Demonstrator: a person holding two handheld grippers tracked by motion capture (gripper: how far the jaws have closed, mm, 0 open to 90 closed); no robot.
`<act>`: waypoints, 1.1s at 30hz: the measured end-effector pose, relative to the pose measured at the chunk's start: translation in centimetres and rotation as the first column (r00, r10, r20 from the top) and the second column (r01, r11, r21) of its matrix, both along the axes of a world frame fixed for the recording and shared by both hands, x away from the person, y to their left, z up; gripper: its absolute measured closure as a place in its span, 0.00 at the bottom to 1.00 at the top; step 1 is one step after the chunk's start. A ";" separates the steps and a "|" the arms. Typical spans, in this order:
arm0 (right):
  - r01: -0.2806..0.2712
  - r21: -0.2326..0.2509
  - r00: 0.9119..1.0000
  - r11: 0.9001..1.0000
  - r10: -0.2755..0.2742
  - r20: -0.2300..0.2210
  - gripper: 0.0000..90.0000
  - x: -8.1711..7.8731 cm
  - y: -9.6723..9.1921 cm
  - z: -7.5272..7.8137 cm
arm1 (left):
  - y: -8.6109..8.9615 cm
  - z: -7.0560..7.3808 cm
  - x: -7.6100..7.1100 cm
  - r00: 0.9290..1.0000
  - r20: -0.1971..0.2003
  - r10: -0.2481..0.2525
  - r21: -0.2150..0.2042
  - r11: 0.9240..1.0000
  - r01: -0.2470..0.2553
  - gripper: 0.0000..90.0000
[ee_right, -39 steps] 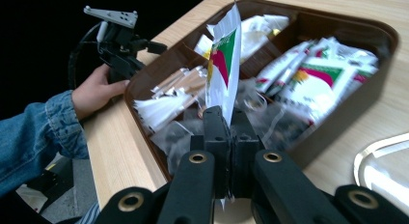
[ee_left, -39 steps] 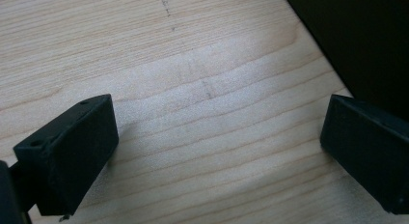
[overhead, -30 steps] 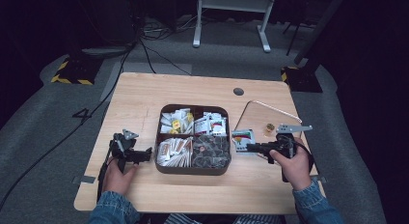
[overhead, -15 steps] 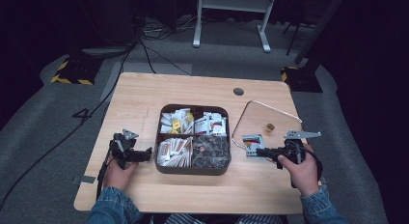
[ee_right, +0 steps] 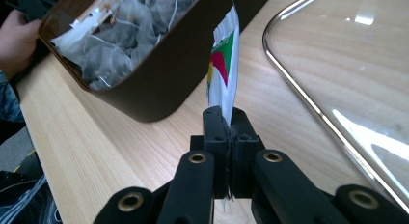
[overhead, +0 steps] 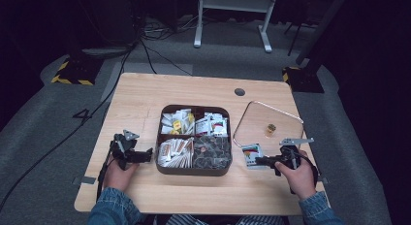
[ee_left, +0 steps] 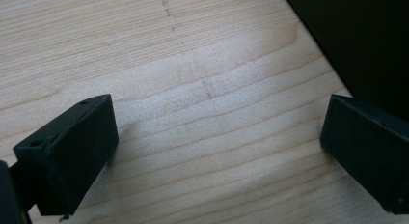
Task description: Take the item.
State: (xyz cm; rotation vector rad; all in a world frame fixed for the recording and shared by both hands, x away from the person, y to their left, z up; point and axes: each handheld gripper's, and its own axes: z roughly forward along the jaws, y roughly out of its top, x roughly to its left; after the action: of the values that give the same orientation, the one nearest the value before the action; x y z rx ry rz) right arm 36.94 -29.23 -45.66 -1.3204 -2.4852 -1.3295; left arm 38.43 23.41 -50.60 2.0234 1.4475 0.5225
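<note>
Leftmost, the left gripper point(overhead: 145, 155) rests on the wooden table point(overhead: 140, 99) just beside the dark four-compartment tray point(overhead: 194, 170), its jaws spread wide with bare wood between them. Inside the tray, paper-wrapped sticks point(overhead: 175, 151) lie front left and grey tea bags point(ee_right: 115, 33) front right. Further right, the right gripper point(overhead: 260, 161) pinches a white sachet point(ee_right: 225, 64) with a red and green print, held on edge between the tray and the glass lid point(overhead: 286, 122), low over the table.
</note>
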 end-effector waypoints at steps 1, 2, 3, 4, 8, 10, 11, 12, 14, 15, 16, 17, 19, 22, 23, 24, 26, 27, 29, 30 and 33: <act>0.000 0.000 1.000 1.000 0.000 -0.005 0.99 0.0 0.1 -0.1 | 0.0 0.0 0.0 1.000 0.000 0.000 0.000 1.000 0.000 0.00; 0.000 0.000 1.000 1.000 0.000 -0.005 0.99 0.0 0.1 -0.1 | 0.0 0.0 0.0 1.000 0.000 -0.001 0.001 1.000 0.001 0.00; -0.002 -0.003 1.000 1.000 0.002 -0.011 0.99 0.1 0.2 -0.4 | 0.0 0.0 0.0 1.000 0.000 -0.001 0.001 1.000 0.001 0.00; -0.003 -0.004 1.000 1.000 0.003 -0.013 0.99 0.1 0.2 -0.4 | 0.0 0.0 0.0 1.000 0.000 0.000 0.000 1.000 0.000 0.00; -0.006 -0.004 1.000 1.000 0.006 -0.019 0.99 0.1 0.3 -0.6 | 0.0 0.0 0.0 1.000 0.000 -0.001 0.001 1.000 0.001 0.00; -0.011 -0.008 1.000 1.000 0.011 -0.028 0.99 0.1 0.5 -0.9 | 0.0 0.0 0.0 1.000 0.000 -0.001 0.001 1.000 0.001 0.00; -0.013 -0.006 0.999 1.000 0.013 -0.034 0.99 0.2 0.6 -1.0 | 0.0 0.0 0.0 1.000 0.000 -0.001 0.000 1.000 0.001 0.00; -0.014 -0.004 0.999 1.000 0.013 -0.036 0.99 0.2 0.6 -1.1 | 0.0 0.0 0.0 1.000 0.000 -0.001 0.000 1.000 0.001 0.00; -0.013 -0.006 0.999 1.000 0.012 -0.037 0.99 0.2 0.6 -1.2 | 0.0 0.0 0.0 1.000 0.000 0.000 0.000 1.000 0.000 0.00; -0.011 -0.008 0.999 1.000 0.011 -0.038 0.98 0.2 0.7 -1.3 | 0.0 0.0 0.0 1.000 0.000 -0.001 0.000 1.000 0.001 0.00; -0.011 -0.009 0.999 1.000 0.010 -0.037 0.98 0.2 0.7 -1.4 | 0.0 0.0 0.0 1.000 0.000 -0.001 0.000 1.000 0.001 0.00; -0.011 -0.009 0.999 1.000 0.010 -0.037 0.98 0.2 0.7 -1.4 | 0.0 0.0 0.0 1.000 0.000 -0.001 0.000 1.000 0.001 0.00; 0.001 -0.010 1.000 1.000 -0.001 -0.030 0.93 0.3 0.7 -1.6 | 0.0 0.0 0.0 1.000 0.000 -0.001 0.000 1.000 0.001 0.00; 0.005 -0.017 1.000 1.000 -0.006 -0.022 0.89 0.3 0.7 -1.7 | 0.0 0.0 0.0 1.000 0.000 -0.001 0.000 1.000 0.001 0.00; 0.008 -0.028 1.000 1.000 -0.008 -0.014 0.86 0.3 0.8 -1.8 | 0.0 0.0 0.0 1.000 -0.001 -0.001 0.000 1.000 0.001 0.00; 0.011 -0.063 1.000 0.998 -0.010 0.009 0.82 0.3 0.9 -1.8 | 0.0 0.0 0.0 1.000 0.000 -0.001 0.000 1.000 0.001 0.00; 0.002 -0.096 1.000 0.995 0.000 0.025 0.77 0.2 1.1 -1.8 | 0.0 0.0 0.0 1.000 0.000 -0.001 -0.002 1.000 0.001 0.00; -0.007 -0.105 0.999 0.994 0.011 0.030 0.76 0.2 1.2 -1.8 | 0.0 0.0 0.0 1.000 -0.002 -0.003 -0.002 1.000 0.003 0.00; -0.023 -0.108 0.999 0.994 0.026 0.021 0.73 0.1 1.5 -2.0 | 0.0 0.0 0.0 1.000 -0.004 -0.004 -0.003 1.000 0.004 0.00; -0.031 -0.109 0.999 0.994 0.033 0.012 0.71 0.0 1.7 -2.1 | 0.0 0.0 0.0 1.000 -0.004 -0.004 -0.003 1.000 0.004 0.00; -0.040 -0.104 0.999 0.994 0.039 -0.010 0.63 -0.1 2.1 -2.5 | 0.0 0.0 0.1 1.000 -0.001 -0.002 -0.004 1.000 0.002 0.00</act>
State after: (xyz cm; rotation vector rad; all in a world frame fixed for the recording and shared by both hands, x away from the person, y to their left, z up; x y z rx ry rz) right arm 36.87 -27.13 -48.14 -1.2850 -2.5936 -1.1993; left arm 38.48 23.44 -50.60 2.0224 1.4456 0.5176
